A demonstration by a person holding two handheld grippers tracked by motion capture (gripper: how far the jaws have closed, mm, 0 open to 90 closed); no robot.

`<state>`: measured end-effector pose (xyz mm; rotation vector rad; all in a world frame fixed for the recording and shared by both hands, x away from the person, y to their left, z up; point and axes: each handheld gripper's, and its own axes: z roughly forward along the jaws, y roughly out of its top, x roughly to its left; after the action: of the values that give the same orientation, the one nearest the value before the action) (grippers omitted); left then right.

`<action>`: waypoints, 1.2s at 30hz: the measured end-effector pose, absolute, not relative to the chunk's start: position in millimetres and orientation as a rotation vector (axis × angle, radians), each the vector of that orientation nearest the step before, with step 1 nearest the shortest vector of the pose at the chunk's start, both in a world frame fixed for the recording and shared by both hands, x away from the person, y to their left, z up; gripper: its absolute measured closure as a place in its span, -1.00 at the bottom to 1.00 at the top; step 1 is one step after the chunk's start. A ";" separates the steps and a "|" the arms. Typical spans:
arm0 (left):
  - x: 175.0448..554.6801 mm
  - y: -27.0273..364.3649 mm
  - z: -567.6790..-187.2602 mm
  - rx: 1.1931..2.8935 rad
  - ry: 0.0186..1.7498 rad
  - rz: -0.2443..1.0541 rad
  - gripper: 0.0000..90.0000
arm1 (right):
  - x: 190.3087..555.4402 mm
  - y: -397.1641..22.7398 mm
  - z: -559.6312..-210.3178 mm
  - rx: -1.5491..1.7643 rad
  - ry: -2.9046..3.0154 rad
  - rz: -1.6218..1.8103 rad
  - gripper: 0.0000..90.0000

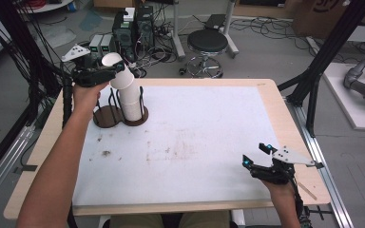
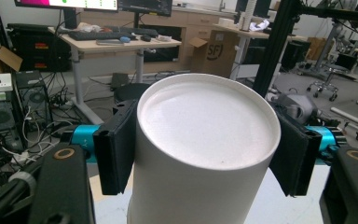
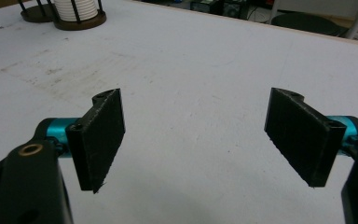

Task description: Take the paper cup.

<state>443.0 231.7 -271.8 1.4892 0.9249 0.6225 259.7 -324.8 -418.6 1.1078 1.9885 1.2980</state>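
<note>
L fingers [image 2: 116, 149] clamping cup [image 2: 205, 154]

Both forearms are bare, with no sleeves. The left gripper [image 1: 105, 72] and right gripper [image 1: 256, 156] have black bodies, each topped by a grey three-cornered plate. Flat black rectangular pads [image 3: 100, 135] sit on turquoise cylindrical mounts, and a brass-coloured ring is set just below the mount.

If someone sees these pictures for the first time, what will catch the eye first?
First the leaning stack of white cups in a dark wooden holder at the table's far left, its top cup pinched between the jaws of the left gripper. Next the right gripper, open above the near right of the stained white mat.
</note>
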 end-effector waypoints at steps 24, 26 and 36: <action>376.3 236.4 -230.9 1.537 0.720 0.554 -0.26 | 259.9 -319.9 -417.9 1.097 2.007 1.299 -0.55; 373.0 233.9 -232.1 1.547 0.707 0.540 -0.26 | 259.9 -319.3 -417.6 1.093 2.008 1.301 -0.55; 346.9 198.8 -263.1 1.651 0.562 0.434 -0.26 | 262.2 -309.2 -415.7 1.063 2.041 1.344 -0.54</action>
<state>346.9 198.8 -263.1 1.6513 0.5622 0.4338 262.2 -309.2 -415.7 1.0630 2.0410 1.3436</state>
